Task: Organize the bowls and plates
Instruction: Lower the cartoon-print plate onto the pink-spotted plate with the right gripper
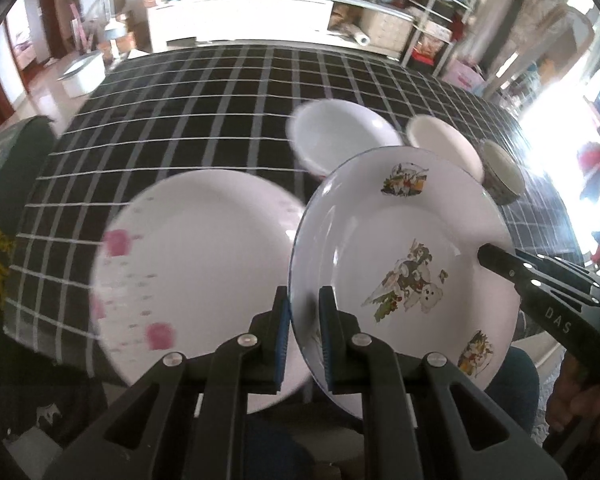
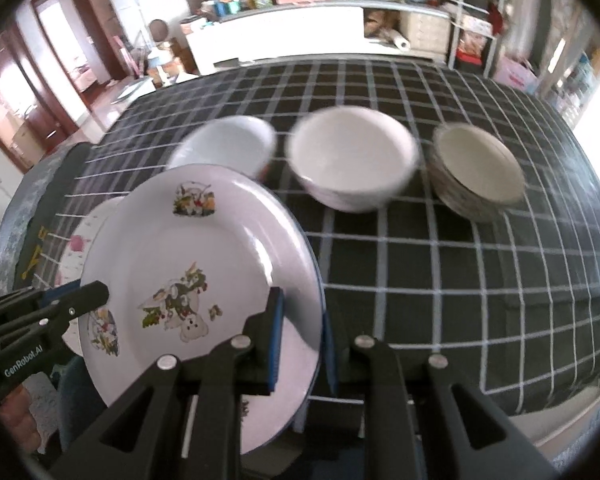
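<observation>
- So both grippers are on the cartoon plate (image 1: 404, 264) at once: the left gripper (image 1: 303, 336) has its blue-padded fingers (image 1: 327, 332) narrowed onto the near-left rim, and the right gripper (image 2: 300, 344) has its fingers pinched over the right rim
- That plate is lifted and tilted, hanging over the counter (image 2: 440, 272) edge nearest the camera, partly overlapping the pink-patterned plate (image 1: 196, 276) that lies flat beside it
- It looks like enamel or glazed ware, so stiff, smooth and slippery; the raised rim is the only sensible place to hold, and a thin rim pinch could let it swing
- Probably chips if it knocks the other plate
- Behind it stand three bowls: a pale bluish bowl (image 2: 230, 146), a white bowl (image 2: 352, 160) and a patterned bowl (image 2: 478, 172), all blurry, so I can't say if that last one is a stack
- They're well apart from the plates and not really blocking anything
</observation>
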The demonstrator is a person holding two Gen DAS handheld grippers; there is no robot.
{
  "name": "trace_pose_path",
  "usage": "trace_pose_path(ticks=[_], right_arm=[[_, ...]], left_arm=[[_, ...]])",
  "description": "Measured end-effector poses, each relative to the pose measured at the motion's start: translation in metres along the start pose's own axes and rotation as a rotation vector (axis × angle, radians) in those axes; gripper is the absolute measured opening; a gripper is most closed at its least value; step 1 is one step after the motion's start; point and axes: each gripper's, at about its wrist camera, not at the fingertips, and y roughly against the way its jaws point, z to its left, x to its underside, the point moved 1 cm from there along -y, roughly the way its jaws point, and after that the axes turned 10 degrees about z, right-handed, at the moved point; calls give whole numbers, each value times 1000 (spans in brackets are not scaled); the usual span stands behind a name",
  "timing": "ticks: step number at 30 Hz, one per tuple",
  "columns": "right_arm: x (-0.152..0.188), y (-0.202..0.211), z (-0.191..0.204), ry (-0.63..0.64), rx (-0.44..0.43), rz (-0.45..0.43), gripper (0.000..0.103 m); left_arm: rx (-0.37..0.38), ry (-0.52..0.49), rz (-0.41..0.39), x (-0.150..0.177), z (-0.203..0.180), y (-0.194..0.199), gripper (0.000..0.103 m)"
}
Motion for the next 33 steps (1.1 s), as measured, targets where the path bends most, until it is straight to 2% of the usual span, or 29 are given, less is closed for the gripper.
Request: trace_pose_path(ticks=[7, 15, 27, 33], right_arm=[[-17, -17, 58, 107, -49, 16, 22], [-28, -41, 109, 195, -65, 53, 22], [-28, -60, 124, 215, -36, 93, 23], [-30, -59, 128, 241, -4, 81, 23]], left_arm=[[-45, 107, -18, 10, 64, 20, 12], [-84, 179, -7, 17, 109, 17, 12], [-102, 191, 7, 11, 124, 1, 12], [-102, 193, 6, 10, 125, -2, 12]])
